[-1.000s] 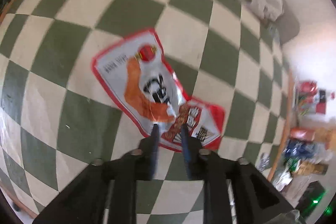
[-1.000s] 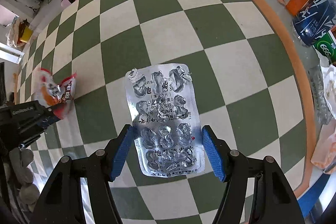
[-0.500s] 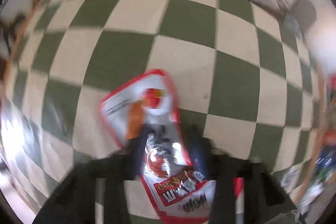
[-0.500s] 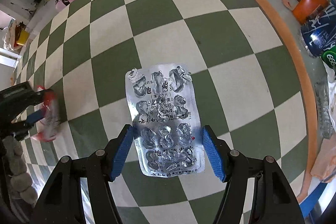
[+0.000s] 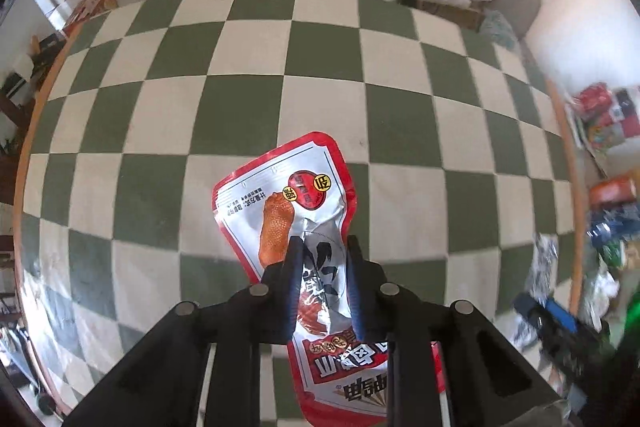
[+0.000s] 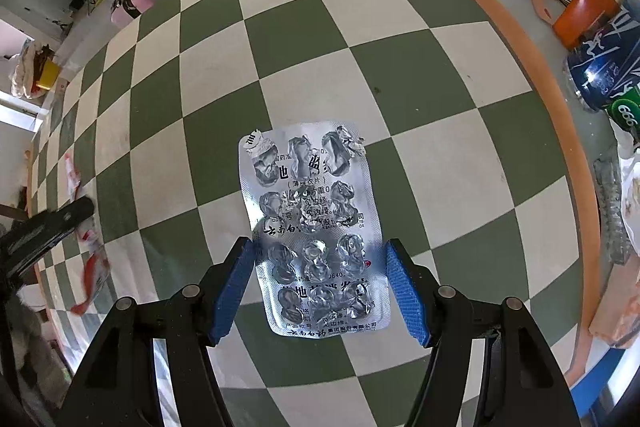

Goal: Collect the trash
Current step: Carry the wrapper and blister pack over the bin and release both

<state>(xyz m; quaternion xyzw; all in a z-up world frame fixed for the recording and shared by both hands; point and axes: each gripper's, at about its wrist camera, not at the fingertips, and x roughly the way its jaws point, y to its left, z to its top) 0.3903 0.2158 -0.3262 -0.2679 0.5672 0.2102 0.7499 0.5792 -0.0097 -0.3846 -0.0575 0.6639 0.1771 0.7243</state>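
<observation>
red-and-white snack wrapper [image 5: 296, 211], silver blister pack [image 6: 314, 227], green-and-cream checkered tablecloth [image 6: 400, 67]

Both fisheye views are bright with daylight, apparently from glazing at the upper left. Straight tile lines bow strongly toward dark, vignetted corners. Glare washes the floor at lower left of the left view, whose right edge smears with motion blur. The blister pack [image 6: 314, 227] glints sharply.

Both wrist cameras looked steeply down, close above the checkered tablecloth [image 5: 248, 107], which both views shared, the left gripper [image 6: 52, 227] showing at the right view's left edge.
</observation>
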